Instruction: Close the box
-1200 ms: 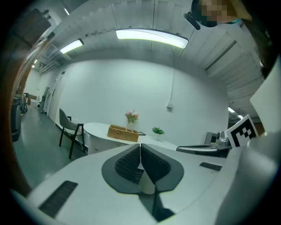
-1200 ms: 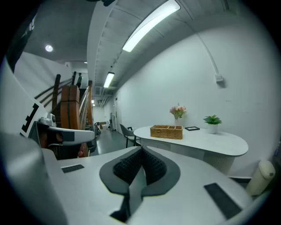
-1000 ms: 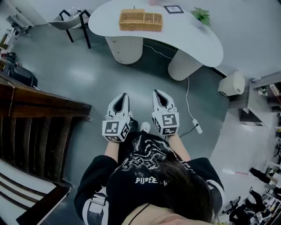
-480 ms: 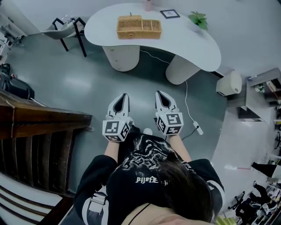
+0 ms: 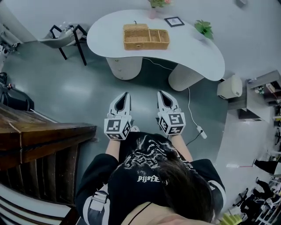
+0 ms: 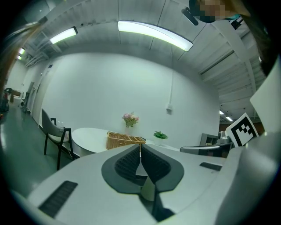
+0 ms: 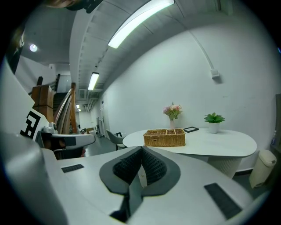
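Observation:
A woven wicker box [image 5: 146,38] with open compartments sits on the white curved table [image 5: 193,48] ahead; it shows also in the left gripper view as the wicker box [image 6: 124,140] and in the right gripper view as the wicker box [image 7: 164,137]. Both grippers hang over the grey floor, well short of the table. My left gripper [image 5: 126,94] is shut with nothing in it, its jaws touching at the tip [image 6: 140,145]. My right gripper [image 5: 160,93] is likewise shut and empty, jaws together [image 7: 142,148].
On the table stand a flower vase [image 5: 153,6], a picture frame [image 5: 174,21] and a small green plant [image 5: 204,28]. A chair [image 5: 66,33] stands left of the table. A dark wooden stair rail [image 5: 39,134] runs at the left. A white cable [image 5: 192,110] lies on the floor.
The view has shifted; the table and wicker box now sit slightly lower and to the right in the head view. Both grippers keep their pose, shut and side by side.

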